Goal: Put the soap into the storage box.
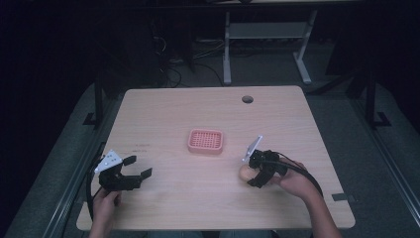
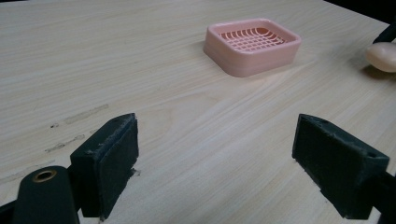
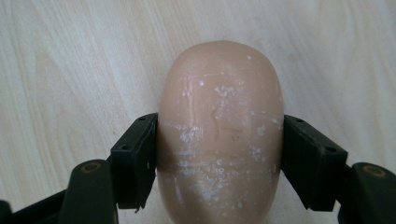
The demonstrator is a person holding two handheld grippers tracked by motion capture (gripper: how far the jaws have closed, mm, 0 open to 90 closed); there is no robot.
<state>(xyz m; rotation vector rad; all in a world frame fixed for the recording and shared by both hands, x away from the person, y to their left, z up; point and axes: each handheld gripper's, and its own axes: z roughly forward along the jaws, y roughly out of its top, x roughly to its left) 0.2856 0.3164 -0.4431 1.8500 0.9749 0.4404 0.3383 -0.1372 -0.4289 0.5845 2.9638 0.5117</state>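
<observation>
A peach oval bar of soap lies on the wooden table, and my right gripper is shut on it, one black pad pressed against each long side. From above the soap peeks out to the left of that gripper, at the table's front right. A pink slatted soap dish sits empty near the table's middle. My left gripper rests at the front left, open, nothing between its pads. Its view looks across bare wood to the dish and the soap at the right edge.
A round cable hole sits near the table's far edge. Behind the table stands a white desk frame on a dark floor. A grey strip lies at the table's front right corner.
</observation>
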